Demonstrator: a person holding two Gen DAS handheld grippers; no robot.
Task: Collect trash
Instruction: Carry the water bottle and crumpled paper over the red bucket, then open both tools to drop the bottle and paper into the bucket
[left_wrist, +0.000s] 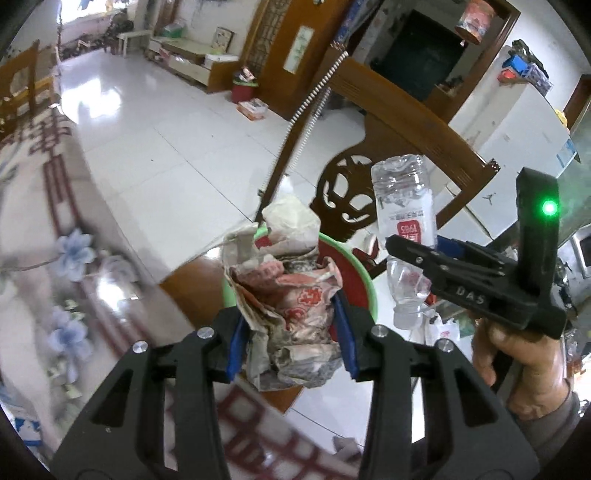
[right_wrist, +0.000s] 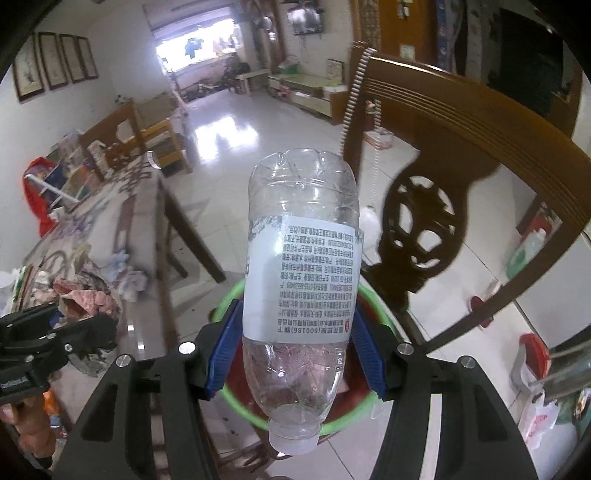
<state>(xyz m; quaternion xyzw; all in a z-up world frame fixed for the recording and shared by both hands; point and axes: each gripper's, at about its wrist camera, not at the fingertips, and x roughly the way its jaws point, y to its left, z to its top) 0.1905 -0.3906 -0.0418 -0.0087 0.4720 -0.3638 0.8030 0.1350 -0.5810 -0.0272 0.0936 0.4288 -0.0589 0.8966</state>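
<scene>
Between the right gripper (right_wrist: 297, 354)'s jaws — a clamped plastic bottle (right_wrist: 301, 273).

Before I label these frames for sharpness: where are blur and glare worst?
Left wrist view: the flowered tablecloth is motion-smeared, and the white tiled floor glares. Right wrist view: the clear plastic bottle is sharp, and the carved wooden chair is blurred.

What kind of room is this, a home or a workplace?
Most likely a lived-in home, a living and dining area: a carved wooden chair, a table under a flowered cloth, framed pictures on the wall and a white tiled floor.
</scene>
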